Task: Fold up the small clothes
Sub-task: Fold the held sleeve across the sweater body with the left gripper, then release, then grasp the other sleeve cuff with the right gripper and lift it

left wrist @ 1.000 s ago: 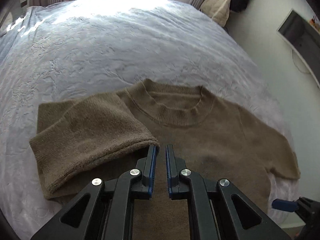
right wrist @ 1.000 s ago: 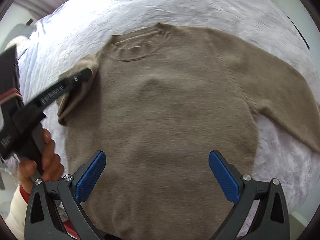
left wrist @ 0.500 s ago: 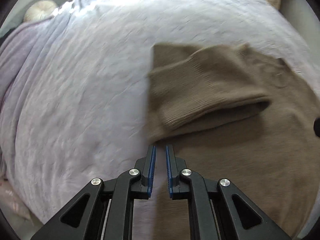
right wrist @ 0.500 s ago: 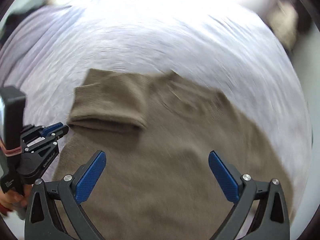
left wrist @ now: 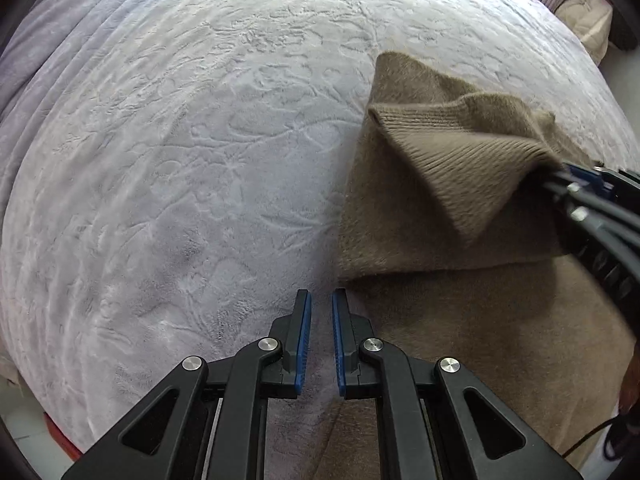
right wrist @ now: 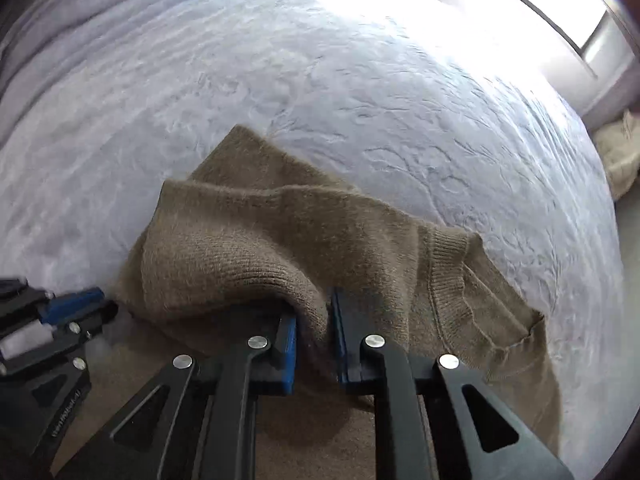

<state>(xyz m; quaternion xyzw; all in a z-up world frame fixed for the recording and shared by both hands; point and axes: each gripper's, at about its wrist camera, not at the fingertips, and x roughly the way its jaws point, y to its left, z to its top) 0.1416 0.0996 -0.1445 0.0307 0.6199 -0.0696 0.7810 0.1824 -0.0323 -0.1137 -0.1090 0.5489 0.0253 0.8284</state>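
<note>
Fingers of the right gripper (right wrist: 314, 348) clamp the cuff (right wrist: 296, 292) of the sweater (right wrist: 360, 232), lifting it low over the body. Left gripper (left wrist: 319, 336) hovers beside the sweater's edge, nearly closed, empty. Sweater lies on a pale textured bedspread (left wrist: 180, 152); window (right wrist: 560, 8) behind.

The sweater (left wrist: 460, 320) runs off the lower right edge in the left wrist view. Its cuff (right wrist: 312, 308) vanishes between the right gripper's (right wrist: 314, 344) fingers, pinched part unseen.
</note>
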